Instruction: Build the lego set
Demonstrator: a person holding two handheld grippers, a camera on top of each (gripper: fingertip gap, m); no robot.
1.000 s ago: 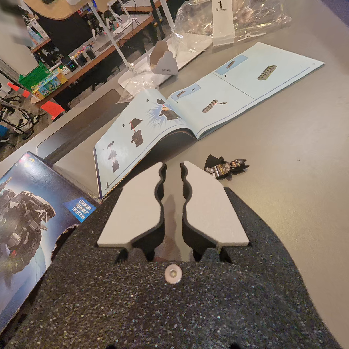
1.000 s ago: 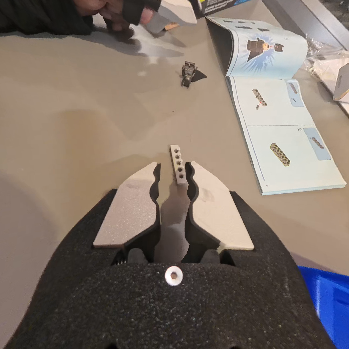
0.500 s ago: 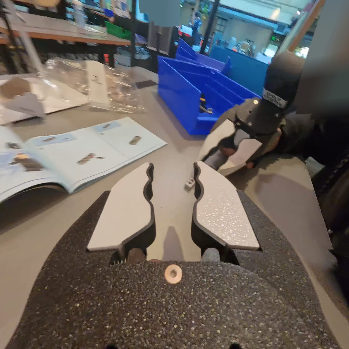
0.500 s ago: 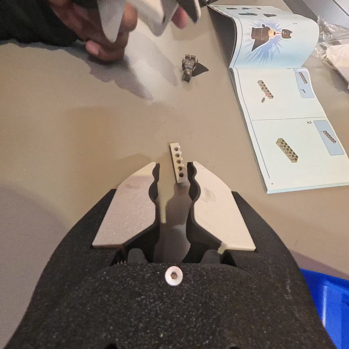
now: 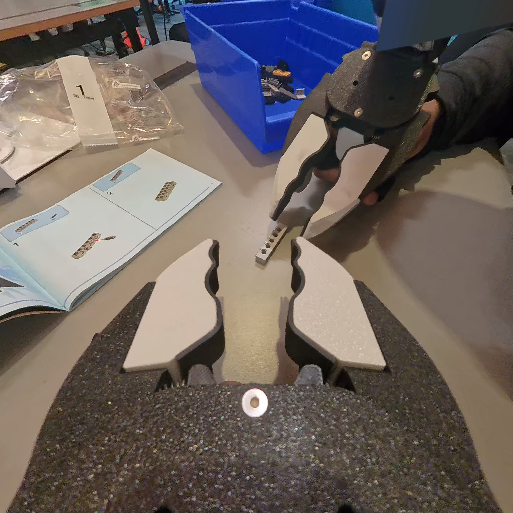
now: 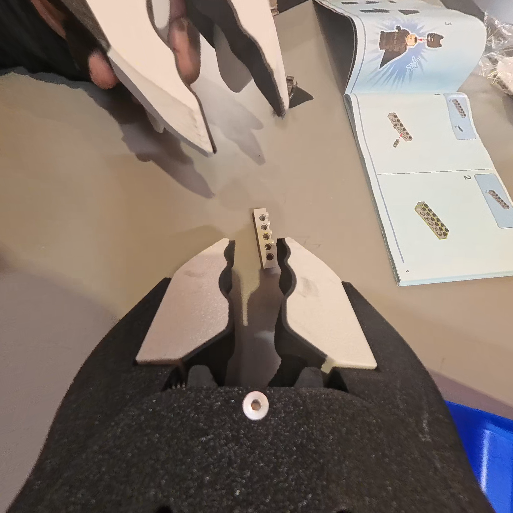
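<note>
The right claw [image 6: 256, 241] stood part-open around a grey holed plastic beam [image 6: 265, 241] lying on the bench [image 6: 83, 222], not gripping; the left claw [image 5: 254, 244] stood wide open, empty, nearby.

Open booklet [image 5: 105, 222] laid flat on grey table [image 5: 416, 277]. Blue bin [image 5: 236, 69] with small dark parts seen behind it, clear bags [image 5: 83, 97] beside. Minifigure [image 6: 298, 93] partly hidden.
</note>
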